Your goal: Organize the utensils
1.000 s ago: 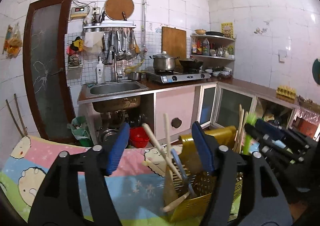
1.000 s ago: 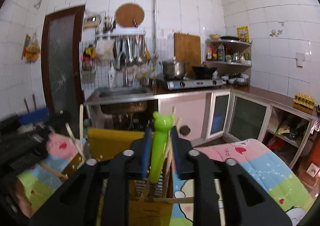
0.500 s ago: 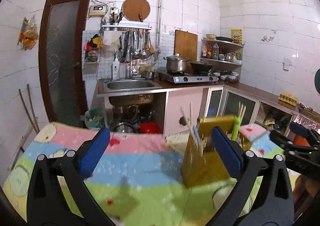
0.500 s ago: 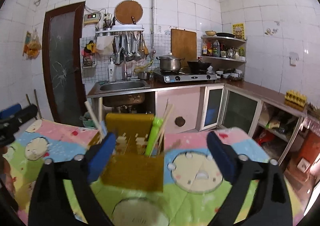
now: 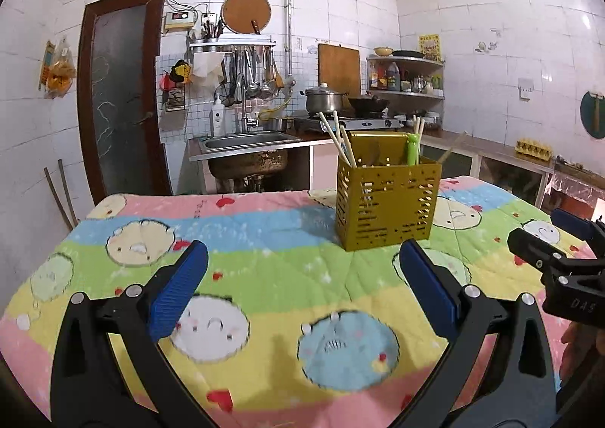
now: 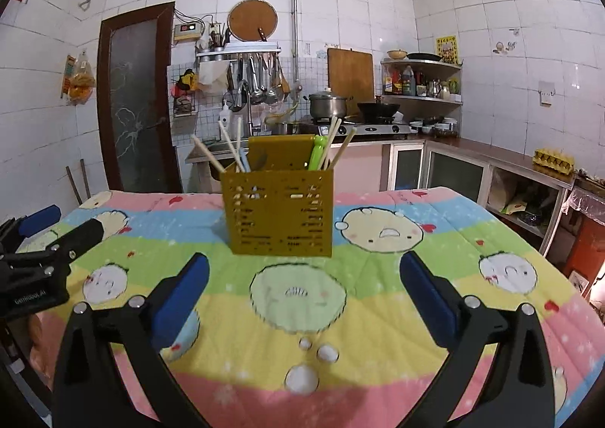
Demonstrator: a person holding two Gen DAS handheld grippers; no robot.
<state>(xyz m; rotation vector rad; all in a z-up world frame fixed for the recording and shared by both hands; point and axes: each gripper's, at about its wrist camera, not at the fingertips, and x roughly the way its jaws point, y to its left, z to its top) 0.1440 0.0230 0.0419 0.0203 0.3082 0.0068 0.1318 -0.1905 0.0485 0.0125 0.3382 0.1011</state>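
Note:
A gold perforated utensil holder (image 5: 387, 201) stands upright on the colourful cartoon-print cloth (image 5: 264, 238); it also shows in the right wrist view (image 6: 278, 210). It holds wooden chopsticks (image 5: 336, 142) on the left side and a green cartoon-topped utensil (image 5: 413, 150) with more chopsticks on the right. My left gripper (image 5: 302, 288) is open and empty, well short of the holder. My right gripper (image 6: 302, 291) is open and empty, also back from the holder. Each gripper shows at the other view's edge.
The cloth-covered table (image 6: 491, 257) ends at its far edge just behind the holder. Beyond are a steel sink (image 5: 245, 142), a stove with a pot (image 5: 325, 100), cabinets along the right wall (image 6: 491, 178) and a brown door (image 5: 121, 95).
The right gripper let go of the green utensil, which now stands in the holder. Both grippers opened wide and pulled back from the holder toward the near side of the table.

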